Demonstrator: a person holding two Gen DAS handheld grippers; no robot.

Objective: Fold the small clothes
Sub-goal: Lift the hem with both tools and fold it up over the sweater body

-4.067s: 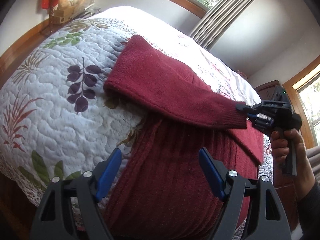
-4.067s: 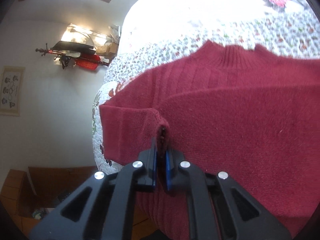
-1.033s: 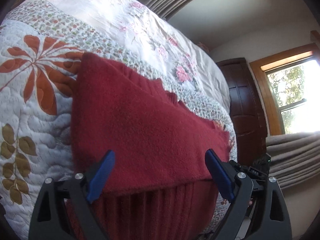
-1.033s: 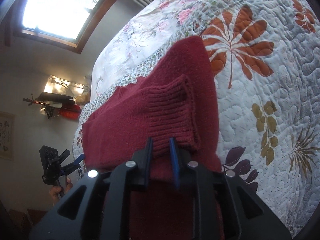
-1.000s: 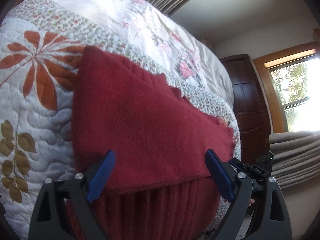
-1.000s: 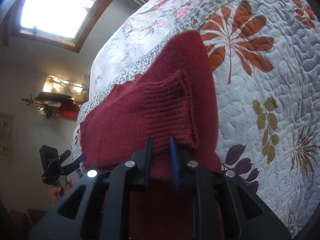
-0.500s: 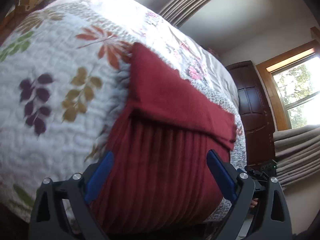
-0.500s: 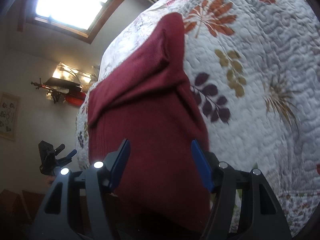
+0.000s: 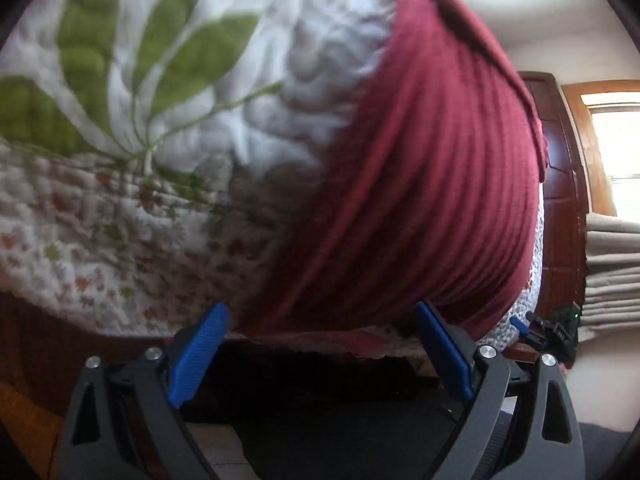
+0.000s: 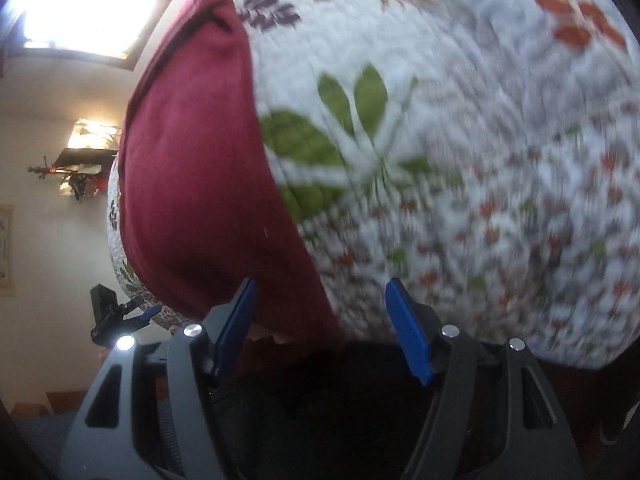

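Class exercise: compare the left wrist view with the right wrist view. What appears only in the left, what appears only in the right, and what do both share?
Only the left wrist view shows the dark wooden door, the window beside it and the grey curtain folds. Only the right wrist view shows the lit lamp on the wall and the bright window above. Both share the red sweater lying on the leaf-patterned quilt, and each shows its own open gripper, left gripper and right gripper, at the sweater's near hem, with the other gripper small in the distance.

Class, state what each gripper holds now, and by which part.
Nothing is held: left gripper and right gripper are both open, at the red sweater's bottom edge.
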